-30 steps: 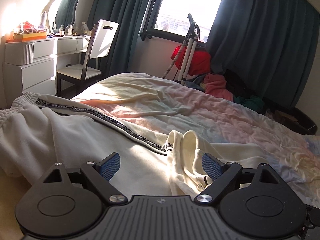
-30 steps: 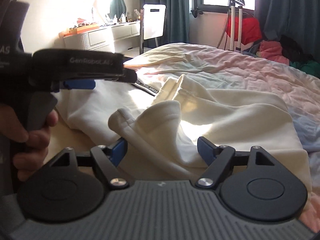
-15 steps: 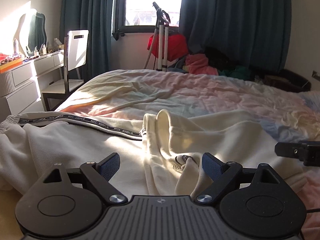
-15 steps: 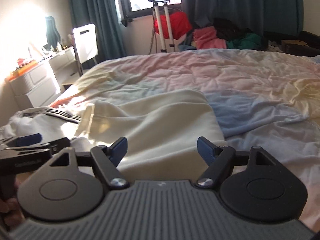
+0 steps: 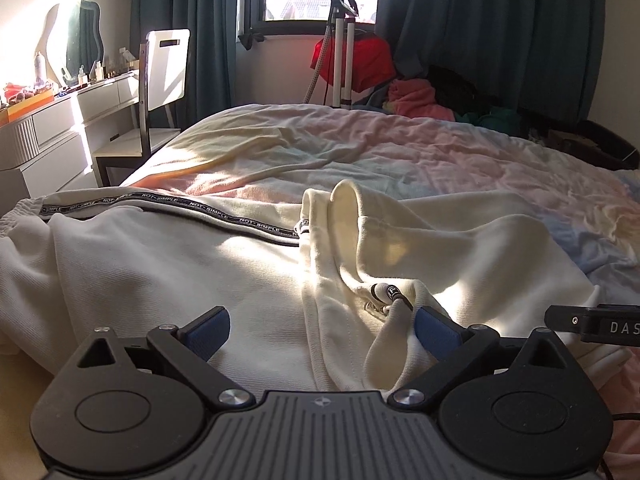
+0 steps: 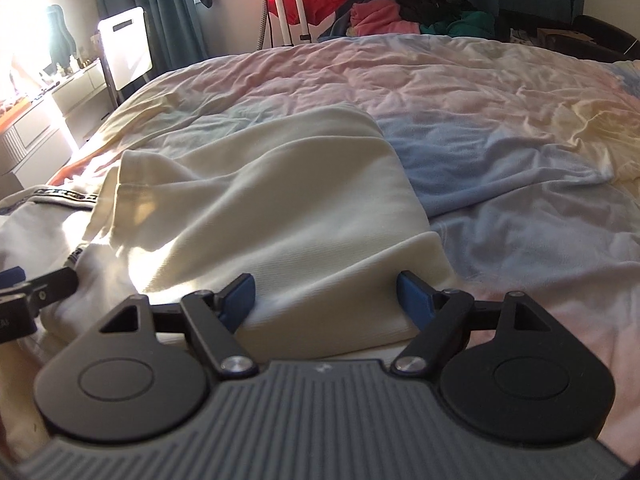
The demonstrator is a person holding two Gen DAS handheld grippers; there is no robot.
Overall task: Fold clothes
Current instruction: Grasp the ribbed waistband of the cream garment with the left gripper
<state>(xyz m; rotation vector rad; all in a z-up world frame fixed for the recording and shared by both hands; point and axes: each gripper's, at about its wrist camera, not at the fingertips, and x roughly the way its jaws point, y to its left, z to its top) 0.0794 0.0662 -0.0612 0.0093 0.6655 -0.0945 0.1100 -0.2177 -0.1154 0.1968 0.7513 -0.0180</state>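
Observation:
A cream garment [image 5: 440, 256] lies partly folded on the bed, over a white garment [image 5: 120, 264] with a black lettered stripe [image 5: 168, 208]. My left gripper [image 5: 322, 330] is open just above the cream cloth's bunched edge and drawstring [image 5: 386, 292]. My right gripper [image 6: 326, 298] is open, its blue pads on either side of the cream garment's near folded edge [image 6: 320, 264]. The right gripper's finger shows at the right in the left wrist view [image 5: 592, 320]. The left gripper's finger shows at the left in the right wrist view [image 6: 36, 288].
The bed has a wrinkled pastel cover [image 5: 400, 148]. A white chair [image 5: 164, 80] and dresser [image 5: 60, 124] stand to the left. A garment steamer [image 5: 342, 40] and a pile of clothes [image 5: 416, 96] sit under the window by dark curtains.
Both grippers swung rightward and moved apart along the cream garment. The right gripper came down to the garment's near folded edge. Both stayed open.

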